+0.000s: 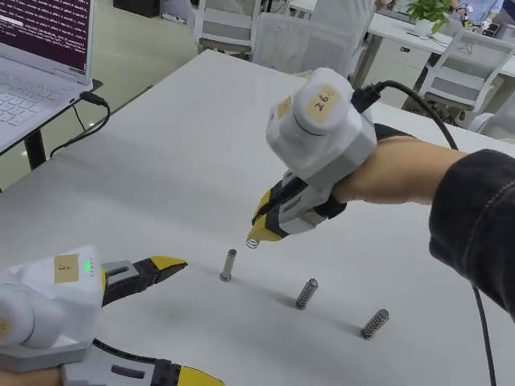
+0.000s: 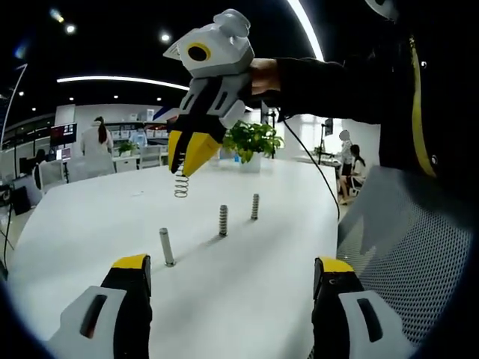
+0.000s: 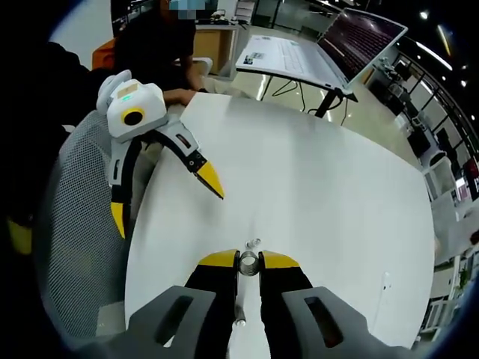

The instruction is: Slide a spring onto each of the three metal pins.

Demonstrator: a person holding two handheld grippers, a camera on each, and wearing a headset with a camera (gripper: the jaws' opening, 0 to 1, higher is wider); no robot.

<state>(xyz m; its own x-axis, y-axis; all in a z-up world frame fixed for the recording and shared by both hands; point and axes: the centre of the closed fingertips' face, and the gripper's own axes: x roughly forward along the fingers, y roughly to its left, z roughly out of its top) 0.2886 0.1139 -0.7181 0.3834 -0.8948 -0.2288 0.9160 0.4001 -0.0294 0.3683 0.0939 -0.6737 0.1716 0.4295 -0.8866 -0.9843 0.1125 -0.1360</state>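
Note:
Three metal pins stand on the white table [image 1: 161, 161]. The left pin [image 1: 228, 265] [image 2: 167, 247] is bare. The middle pin [image 1: 306, 293] [image 2: 223, 220] and the right pin [image 1: 375, 323] [image 2: 255, 206] each wear a spring. My right gripper [image 1: 264, 229] [image 2: 187, 158] [image 3: 249, 262] is shut on a small spring [image 1: 252, 241] [image 2: 180, 185] [image 3: 248, 263], which hangs just above and to the right of the bare pin. My left gripper [image 1: 189, 322] [image 2: 232, 268] [image 3: 166, 202] is open near the table's front left, with nothing between its fingers.
An open laptop [image 1: 32, 48] [image 3: 359, 37] sits on a separate stand to the far left. Mesh office chairs [image 1: 282, 40] and a potted plant [image 1: 426, 12] stand beyond the table's far edge. The right gripper's black cable [image 1: 418, 104] runs along the person's sleeve.

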